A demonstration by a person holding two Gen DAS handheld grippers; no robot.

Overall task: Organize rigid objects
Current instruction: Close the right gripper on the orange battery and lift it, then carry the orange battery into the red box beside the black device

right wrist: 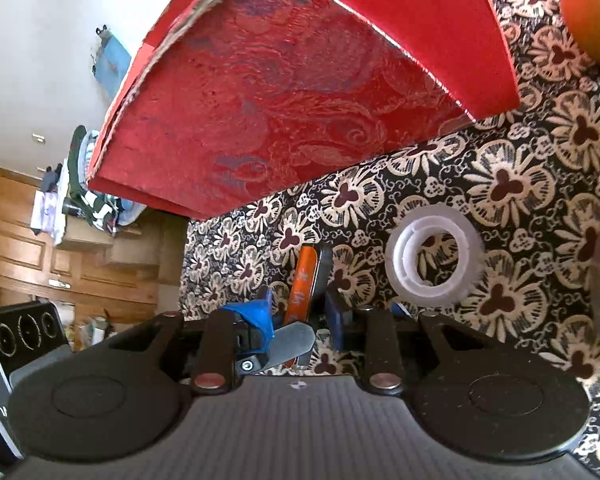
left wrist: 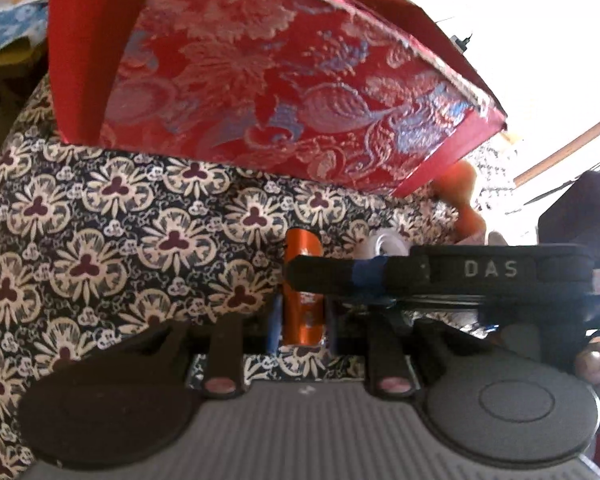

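A red box (left wrist: 260,92) with floral brocade lining stands open on a flower-patterned cloth (left wrist: 100,208); it also shows in the right wrist view (right wrist: 300,100). My left gripper (left wrist: 302,300) is shut on a small orange metallic bar (left wrist: 302,280), upright between its fingers. The right gripper's black finger marked DAS (left wrist: 460,272) crosses in front of that bar. In the right wrist view my right gripper (right wrist: 306,300) is closed around the same orange bar (right wrist: 304,280). A white plastic ring (right wrist: 432,256) lies on the cloth to the right.
An orange rounded object (right wrist: 592,8) lies on the cloth at the far right, also seen behind the box (left wrist: 460,196). Wooden cabinets (right wrist: 28,240) and clutter stand to the left beyond the cloth's edge. A dark device (right wrist: 20,336) sits at lower left.
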